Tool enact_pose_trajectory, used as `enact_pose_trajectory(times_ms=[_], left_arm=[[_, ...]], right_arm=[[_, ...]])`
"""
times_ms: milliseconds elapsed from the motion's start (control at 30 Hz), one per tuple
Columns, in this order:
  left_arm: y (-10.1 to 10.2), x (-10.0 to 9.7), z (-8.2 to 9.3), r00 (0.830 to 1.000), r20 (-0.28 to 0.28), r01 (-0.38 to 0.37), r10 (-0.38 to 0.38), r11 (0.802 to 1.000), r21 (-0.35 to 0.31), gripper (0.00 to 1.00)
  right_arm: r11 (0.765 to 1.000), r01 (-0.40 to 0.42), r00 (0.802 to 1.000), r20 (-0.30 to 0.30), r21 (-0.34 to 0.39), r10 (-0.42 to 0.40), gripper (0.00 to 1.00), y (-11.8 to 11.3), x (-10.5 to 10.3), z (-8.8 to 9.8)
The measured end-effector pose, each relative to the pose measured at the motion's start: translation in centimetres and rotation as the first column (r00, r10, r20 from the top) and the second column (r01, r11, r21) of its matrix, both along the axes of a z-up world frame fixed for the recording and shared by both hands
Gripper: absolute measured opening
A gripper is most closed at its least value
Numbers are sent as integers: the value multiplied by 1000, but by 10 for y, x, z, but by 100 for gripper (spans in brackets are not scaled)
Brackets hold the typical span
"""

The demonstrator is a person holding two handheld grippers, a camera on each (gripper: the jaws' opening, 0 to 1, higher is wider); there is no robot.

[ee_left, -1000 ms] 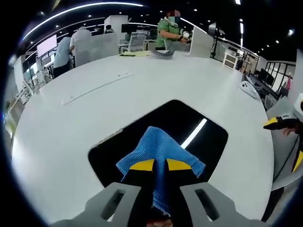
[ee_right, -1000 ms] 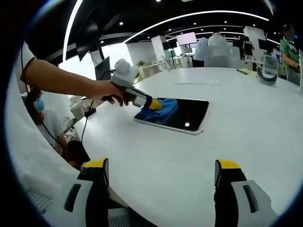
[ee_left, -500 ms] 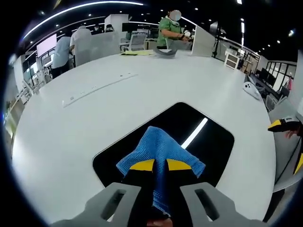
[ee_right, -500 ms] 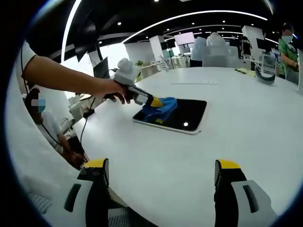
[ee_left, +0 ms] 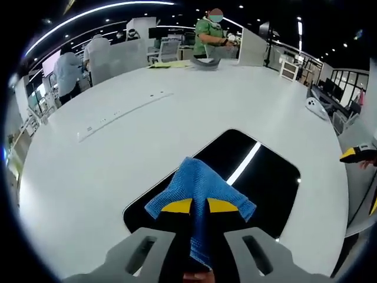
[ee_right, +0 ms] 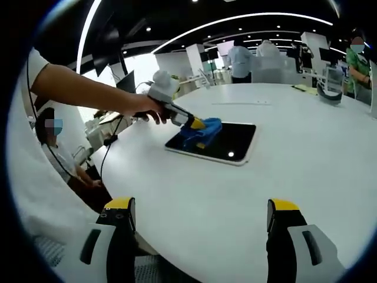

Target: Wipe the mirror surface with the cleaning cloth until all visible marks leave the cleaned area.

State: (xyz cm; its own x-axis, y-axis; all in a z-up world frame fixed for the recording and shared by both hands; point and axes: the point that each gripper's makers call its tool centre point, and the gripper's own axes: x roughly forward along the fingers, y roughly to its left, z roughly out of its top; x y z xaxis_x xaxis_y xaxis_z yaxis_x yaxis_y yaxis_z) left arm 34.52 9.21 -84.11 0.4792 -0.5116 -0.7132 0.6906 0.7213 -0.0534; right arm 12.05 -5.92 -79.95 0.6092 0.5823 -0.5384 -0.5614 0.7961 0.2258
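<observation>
My left gripper (ee_left: 199, 206) has its jaws clenched on the blue cleaning cloth (ee_left: 197, 187), whose folds spread over both yellow tips and hang down between them. In the left gripper view the cloth presses on the near left part of the mirror (ee_left: 259, 177), a dark rounded rectangle lying flat on the white tabletop (ee_left: 88, 171); a bright strip of ceiling light reflects in the glass just right of the cloth. In the right gripper view I see that same left gripper (ee_right: 195, 124) from the side, held by my hand (ee_right: 141, 107), with the cloth (ee_right: 199, 131) bunched on the left end of the mirror (ee_right: 232, 144). My right gripper (ee_right: 200, 215) hangs low over the near edge of the tabletop (ee_right: 306, 153), well apart from the mirror, jaws released and wide with nothing between them. I cannot make out any marks on the glass from here. Far across the tabletop, a person in green (ee_left: 209, 35) stands at the edge, and others stand at the far left.
</observation>
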Motion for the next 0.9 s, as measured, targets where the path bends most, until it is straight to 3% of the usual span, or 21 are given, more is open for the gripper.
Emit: enact_pose_trajectory(times_ms=[500,900], left_arm=[[0,14,-1,1000,-13,5,-5,1000,12,6],[0,22,-1,1000,-14,19,-19,1000,21,6]], right_arm=[[1000,11,1000,-5,1,-11,92,1,-4,-1],[1000,25,1000,1,-1,-25,92,4,8,3]])
